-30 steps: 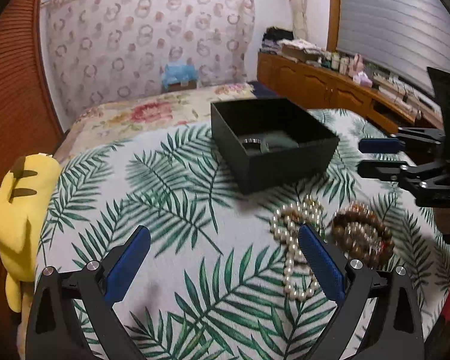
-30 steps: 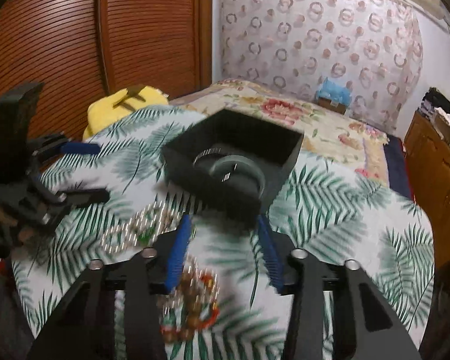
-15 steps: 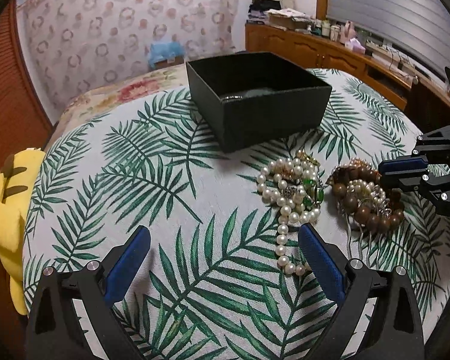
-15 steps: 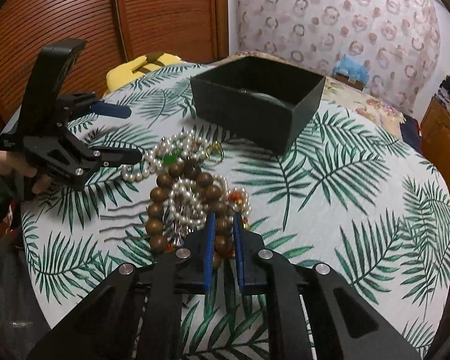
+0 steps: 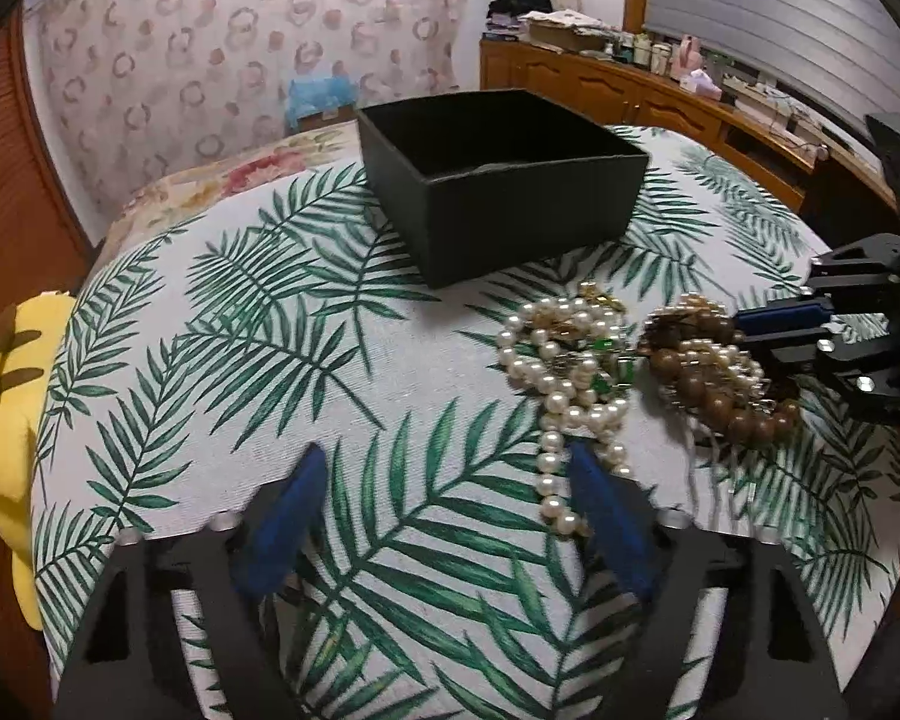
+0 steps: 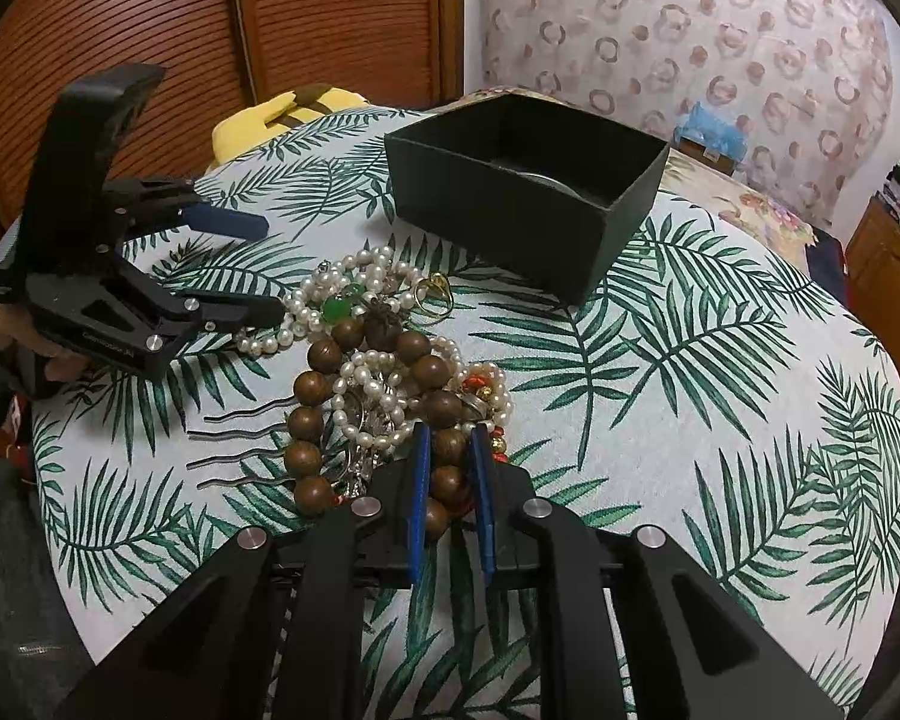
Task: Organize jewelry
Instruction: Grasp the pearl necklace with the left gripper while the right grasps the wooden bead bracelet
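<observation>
Pinching the wooden bead bracelet [image 6: 390, 414] out of a tangled heap on the desk [image 6: 720, 360]

The right claw [image 6: 450, 468] has its fingers closed on the bracelet's near beads; the left claw [image 5: 444, 486] hovers spread wide, empty, beside the pearl strand [image 5: 561, 372]. The wooden beads look hard, round and likely slippery, and the loop limp, so gripping across one bead seems safest. Pearl bracelets and pins lie knotted through it and may drag along towards the black box [image 6: 528, 192] behind the heap.
</observation>
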### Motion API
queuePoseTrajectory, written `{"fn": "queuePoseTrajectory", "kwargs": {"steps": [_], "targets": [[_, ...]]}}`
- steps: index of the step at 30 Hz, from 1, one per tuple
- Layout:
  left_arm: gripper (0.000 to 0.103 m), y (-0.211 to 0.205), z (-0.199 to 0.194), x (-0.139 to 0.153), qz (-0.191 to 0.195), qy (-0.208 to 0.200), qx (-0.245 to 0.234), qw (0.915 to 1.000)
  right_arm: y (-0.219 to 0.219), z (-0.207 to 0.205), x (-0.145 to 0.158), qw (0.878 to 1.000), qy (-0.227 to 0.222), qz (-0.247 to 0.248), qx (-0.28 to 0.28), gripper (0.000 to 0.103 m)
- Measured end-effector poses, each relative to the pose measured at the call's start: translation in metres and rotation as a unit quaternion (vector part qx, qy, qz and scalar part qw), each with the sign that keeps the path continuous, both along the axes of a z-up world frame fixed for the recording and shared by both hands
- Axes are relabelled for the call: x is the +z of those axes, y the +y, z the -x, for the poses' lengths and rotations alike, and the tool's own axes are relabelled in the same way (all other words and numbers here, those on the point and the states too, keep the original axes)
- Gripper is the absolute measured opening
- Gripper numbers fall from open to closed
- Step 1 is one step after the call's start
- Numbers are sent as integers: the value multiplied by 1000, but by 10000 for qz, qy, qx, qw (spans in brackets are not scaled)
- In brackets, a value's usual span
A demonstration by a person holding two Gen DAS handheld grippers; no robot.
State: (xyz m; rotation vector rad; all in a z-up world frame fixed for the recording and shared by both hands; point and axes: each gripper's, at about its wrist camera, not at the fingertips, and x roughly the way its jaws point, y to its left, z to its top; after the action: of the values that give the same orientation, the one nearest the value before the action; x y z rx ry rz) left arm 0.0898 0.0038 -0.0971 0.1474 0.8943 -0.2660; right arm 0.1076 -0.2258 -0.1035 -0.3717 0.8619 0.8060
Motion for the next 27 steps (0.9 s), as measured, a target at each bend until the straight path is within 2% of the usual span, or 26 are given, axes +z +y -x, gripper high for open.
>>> {"fn": "queuePoseTrajectory", "kwargs": {"steps": [4, 5, 7, 8, 11, 15, 21, 27], "targets": [[37, -9, 3, 3, 19, -15, -177, 9998, 0, 0, 0, 10000, -60, -1, 2, 15], [33, -12, 4, 4, 11, -23, -260, 9997, -1, 0, 1, 9999, -94, -27, -26, 15], [14, -18, 6, 4, -2, -16, -408, 9992, -3, 0, 4, 9998, -145, -102, -73, 15], [9, -21, 6, 5, -12, 0, -475, 9989, -5, 1, 8, 9996, -191, -182, -97, 15], [7, -27, 7, 5, -179, -32, -505, 9986, -10, 3, 21, 9987, -315, -367, -148, 15], [7, -22, 7, 14, -47, -146, -326, 9994, -16, 5, 42, 9970, -509, -539, -211, 15], [7, -10, 6, 46, 324, -469, -80, 9983, -20, 7, 66, 9947, -715, -698, -262, 15], [7, -11, 5, 82, 427, -862, 14, 9954, -19, 10, 88, 9922, -944, -780, -252, 15]]}}
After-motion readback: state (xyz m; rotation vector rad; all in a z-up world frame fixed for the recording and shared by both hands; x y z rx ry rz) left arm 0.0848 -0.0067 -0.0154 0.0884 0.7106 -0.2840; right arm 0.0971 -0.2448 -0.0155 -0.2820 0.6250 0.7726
